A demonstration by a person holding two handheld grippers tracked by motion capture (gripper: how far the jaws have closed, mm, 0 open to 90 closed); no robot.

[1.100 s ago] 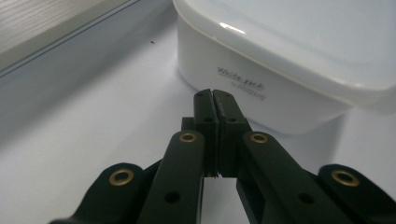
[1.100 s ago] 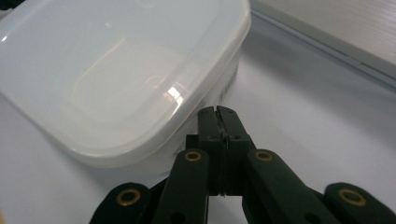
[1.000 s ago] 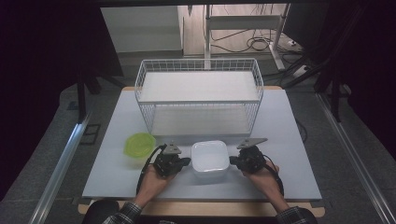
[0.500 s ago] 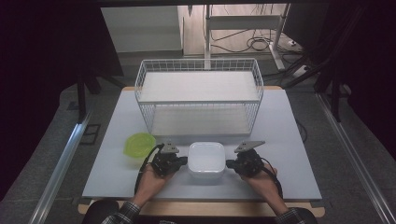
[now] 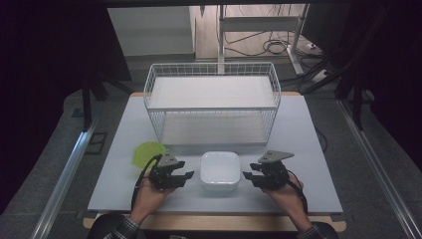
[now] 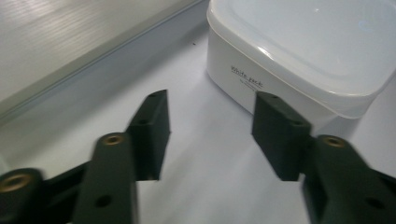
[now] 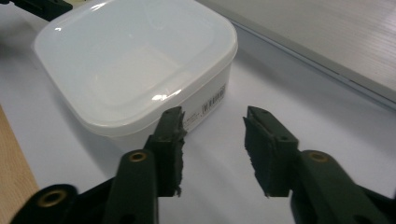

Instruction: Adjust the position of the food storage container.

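White plastic, a lidded box (image 5: 219, 171) sits on the tabletop (image 5: 308, 134) between my two grippers, near the front edge and just in front of the wire basket (image 5: 212, 107). My left gripper (image 5: 185, 176) rests beside the box's left side, and its jaws have just been opening; in the left gripper view they stand apart with only bare tabletop between them, the box (image 6: 299, 56) lying just beyond the right-hand jaw and clear of it. My right gripper (image 5: 247, 176) rests beside the box's right side, its jaws also just opening, released and gripping nothing; in the right gripper view the box (image 7: 135, 65) lies just past the left-hand jaw. A green bowl (image 5: 146, 153) sits on the tabletop just behind my left hand (image 5: 149, 196), apart from the box.
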